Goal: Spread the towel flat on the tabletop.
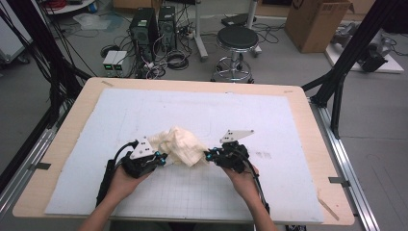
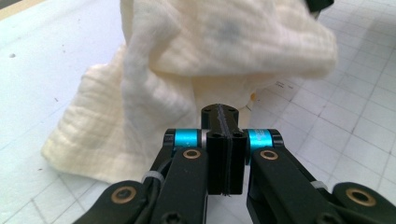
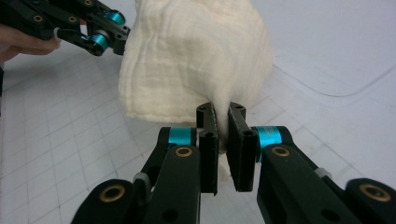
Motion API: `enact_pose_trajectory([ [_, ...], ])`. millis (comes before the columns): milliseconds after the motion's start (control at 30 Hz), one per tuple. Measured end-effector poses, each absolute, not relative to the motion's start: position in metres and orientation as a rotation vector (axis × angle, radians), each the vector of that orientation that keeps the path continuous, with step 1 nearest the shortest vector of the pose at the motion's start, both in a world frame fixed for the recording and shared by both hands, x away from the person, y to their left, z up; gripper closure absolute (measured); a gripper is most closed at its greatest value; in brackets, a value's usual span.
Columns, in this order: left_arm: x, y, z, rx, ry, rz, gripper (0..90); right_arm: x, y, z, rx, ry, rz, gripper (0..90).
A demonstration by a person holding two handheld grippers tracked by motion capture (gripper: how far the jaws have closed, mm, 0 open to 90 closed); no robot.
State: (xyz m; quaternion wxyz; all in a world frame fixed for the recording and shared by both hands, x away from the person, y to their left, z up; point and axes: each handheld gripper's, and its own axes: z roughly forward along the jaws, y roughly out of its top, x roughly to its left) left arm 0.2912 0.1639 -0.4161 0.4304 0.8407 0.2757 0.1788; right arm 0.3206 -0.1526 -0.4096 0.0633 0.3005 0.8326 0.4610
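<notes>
The cream cloth lies bunched on the white gridded mat, slightly left of the table's middle and toward the near side. Its heap runs longest from left to right between the two grippers, rising to a rumpled hump at the far side.

At the left, the left hand comes in from the near edge, forearm angled up and rightward, with the left gripper pointing right at the cloth's left end. In the left gripper view its jaws stand pressed flat together, a thin edge of cloth seemingly nipped at their tip, though the fabric's hold there is hard to make out; the cloth hangs up in front of them.

Around the cloth the mat is bare on every side, with wide free room to the far side and to the right; the wooden table rims it.

At the right, the right hand mirrors the left, the right gripper pointing left. Its jaws are clamped on a fold of cloth, a narrow gap between them packed with fabric.
</notes>
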Motion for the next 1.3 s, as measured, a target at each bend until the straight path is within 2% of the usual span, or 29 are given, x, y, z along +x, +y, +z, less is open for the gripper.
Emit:
enact_pose_trajectory([
  [300,0.289,0.161,-0.418,2.091,0.659,0.398,87.8,0.309,-0.196,-0.400,0.975,2.443,1.336,84.0],
  [467,0.293,0.149,-0.424,2.084,0.650,0.356,75.0,0.305,-0.209,-0.409,1.008,2.451,1.316,83.0],
  [533,0.296,0.143,-0.428,2.115,0.647,0.349,67.2,0.303,-0.207,-0.414,1.008,2.478,1.284,82.5],
  [667,0.303,0.133,-0.434,2.157,0.662,0.379,61.5,0.304,-0.203,-0.416,0.993,2.488,1.290,82.2],
  [767,0.308,0.129,-0.437,2.178,0.686,0.403,63.6,0.305,-0.200,-0.418,0.991,2.502,1.283,82.0],
  [1067,0.307,0.124,-0.434,2.201,0.655,0.438,81.2,0.310,-0.201,-0.422,1.009,2.507,1.282,81.2],
  [1300,0.304,0.134,-0.421,2.152,0.651,0.411,84.7,0.308,-0.203,-0.418,1.000,2.478,1.305,81.1],
])
